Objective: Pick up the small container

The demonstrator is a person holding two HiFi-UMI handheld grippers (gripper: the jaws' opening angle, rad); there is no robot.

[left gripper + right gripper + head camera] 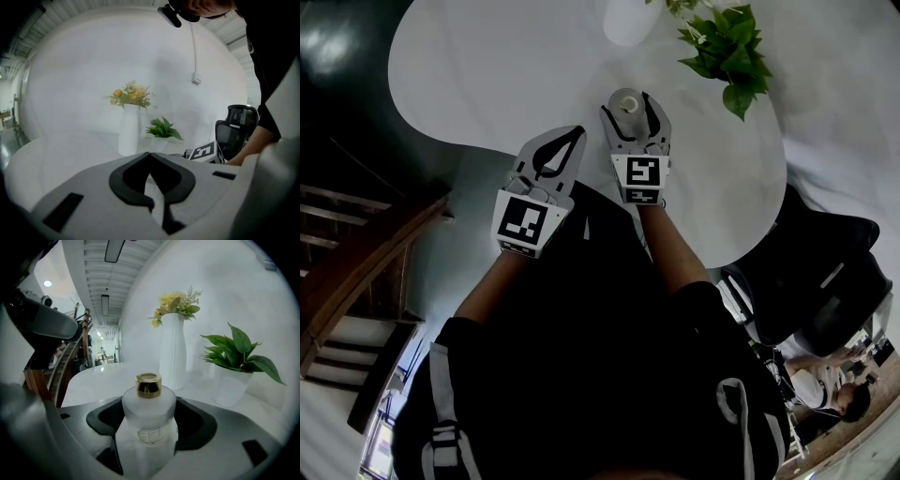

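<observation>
The small container [627,101] is a frosted bottle with a gold cap, standing near the front edge of the white table [487,66]. My right gripper [630,105] is shut on it, one jaw pressed against each side. In the right gripper view the container [149,413] fills the gap between the jaws of the right gripper [149,432], with its gold cap [148,384] rising above them. My left gripper [572,136] hangs to the left at the table's edge, shut with nothing in it. In its own view the left gripper [150,155] has its tips touching.
A tall white vase with flowers [172,350] and a potted green plant [234,366] stand behind the container; from the head view, the plant [727,47] is at far right. A black office chair [825,272] is right of the table. Wooden stairs [356,272] lie to the left.
</observation>
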